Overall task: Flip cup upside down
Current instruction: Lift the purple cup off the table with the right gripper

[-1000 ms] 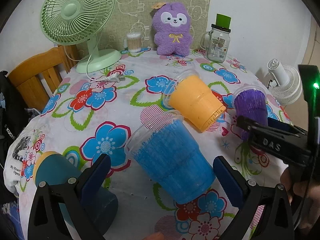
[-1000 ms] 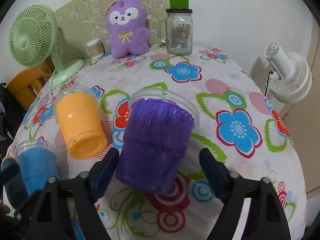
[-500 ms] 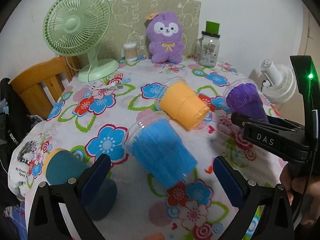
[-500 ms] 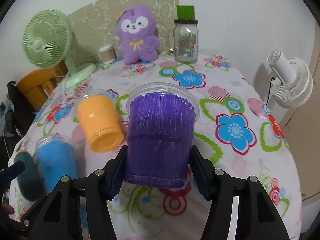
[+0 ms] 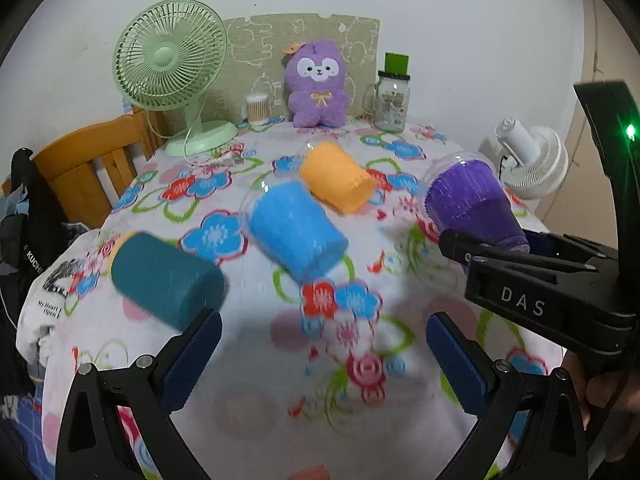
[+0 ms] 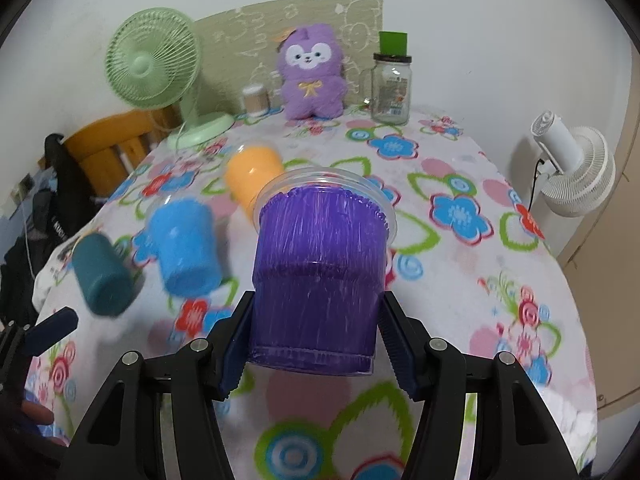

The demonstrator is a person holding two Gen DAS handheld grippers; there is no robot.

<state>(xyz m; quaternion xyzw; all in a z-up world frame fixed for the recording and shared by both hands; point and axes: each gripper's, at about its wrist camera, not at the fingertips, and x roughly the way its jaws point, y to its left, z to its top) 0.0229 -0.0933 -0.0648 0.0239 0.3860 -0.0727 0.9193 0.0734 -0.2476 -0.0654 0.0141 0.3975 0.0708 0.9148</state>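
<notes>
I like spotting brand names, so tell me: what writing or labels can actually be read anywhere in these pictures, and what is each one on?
"DAS": white letters on the black right gripper body, which holds the purple plastic cup.
"KUCH...": cut-off white letters on the black bag at the left edge.
"My Heart / Open": small print on the white cloth at the table's corner, only partly readable.
Label on the clear glass jar with green lid: too small to read.

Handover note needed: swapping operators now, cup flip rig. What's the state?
Right tongs: shut on the purple cup, gripped low on its body, rim facing away from the camera, lifted off the table.
Left tongs: open, holding nothing.
Blue cup, orange cup and teal cup sit on the cloth untouched.
Done: purple cup grasped.
Left: invert it, set it down rim-first, release.
</notes>
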